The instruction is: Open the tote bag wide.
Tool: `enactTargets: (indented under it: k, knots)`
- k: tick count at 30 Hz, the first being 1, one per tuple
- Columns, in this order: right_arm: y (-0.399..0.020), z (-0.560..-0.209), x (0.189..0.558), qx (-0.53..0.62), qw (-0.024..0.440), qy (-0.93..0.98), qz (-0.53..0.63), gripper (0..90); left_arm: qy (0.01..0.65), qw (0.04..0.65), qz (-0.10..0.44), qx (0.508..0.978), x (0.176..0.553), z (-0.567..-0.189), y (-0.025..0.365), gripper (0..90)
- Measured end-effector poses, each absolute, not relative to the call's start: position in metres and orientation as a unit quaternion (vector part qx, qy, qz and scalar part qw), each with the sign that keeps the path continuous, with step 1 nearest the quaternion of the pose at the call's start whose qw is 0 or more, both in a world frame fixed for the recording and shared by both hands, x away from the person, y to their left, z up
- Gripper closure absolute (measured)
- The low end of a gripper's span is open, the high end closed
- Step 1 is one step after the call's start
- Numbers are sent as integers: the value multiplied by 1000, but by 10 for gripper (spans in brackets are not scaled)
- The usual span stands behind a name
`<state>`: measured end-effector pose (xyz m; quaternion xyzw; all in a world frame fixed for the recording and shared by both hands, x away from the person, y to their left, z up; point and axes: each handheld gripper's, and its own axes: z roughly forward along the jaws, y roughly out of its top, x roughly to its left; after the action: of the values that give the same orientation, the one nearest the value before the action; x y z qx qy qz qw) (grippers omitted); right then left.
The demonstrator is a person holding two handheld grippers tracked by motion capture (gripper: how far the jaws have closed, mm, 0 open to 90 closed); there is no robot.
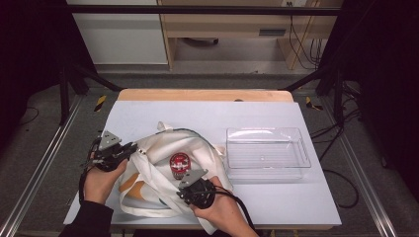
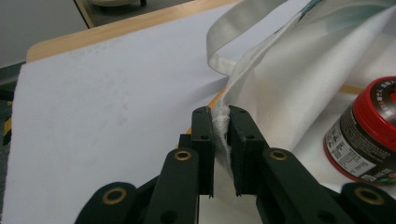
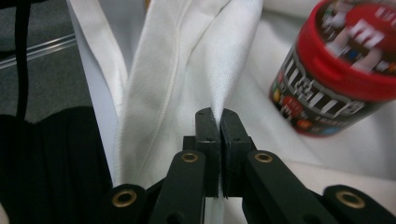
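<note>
My right gripper (image 1: 189, 183) pinches the near edge of the white cloth bag (image 1: 158, 163); my left gripper (image 1: 129, 149) clamps its far-left hem. A red-lidded candy jar (image 1: 179, 165) sits inside, between them. Beyond, right, stands a clear plastic tray (image 1: 268, 153).

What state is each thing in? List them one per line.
Left gripper: shut on the tote bag's rim.
Right gripper: shut on the bag's cloth.
White tote bag: lying on the table, mouth held open.
M&M's canister: red lid on, inside the bag's mouth.
Clear plastic tray: upright, empty.
</note>
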<state>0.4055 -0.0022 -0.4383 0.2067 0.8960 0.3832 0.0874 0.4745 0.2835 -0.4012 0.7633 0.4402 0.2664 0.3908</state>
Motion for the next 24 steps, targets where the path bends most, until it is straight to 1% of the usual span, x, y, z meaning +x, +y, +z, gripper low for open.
enactTargets:
  k: [3,5,14,15,16,17,20,24]
  knots:
    - [-4,-430,398,193,111,886,407,893,440,388,273,762,477,-395,284,815]
    - [-6,-427,393,185,122,881,418,894,443,385,269,764,479,-397,285,815]
    - [1,-452,389,187,111,896,388,887,449,372,260,770,477,-426,281,815]
    - [1,-452,390,188,108,896,388,877,447,372,262,770,476,-427,281,815]
    - [0,-451,390,191,105,895,389,844,445,373,263,770,475,-428,280,815]
    - [-1,-449,391,192,105,895,390,793,443,374,264,770,473,-427,281,815]
    - [-9,-439,389,198,115,888,399,696,441,382,269,767,469,-424,282,814]
    - [-33,-418,387,216,143,873,414,686,433,382,276,768,463,-419,281,814]
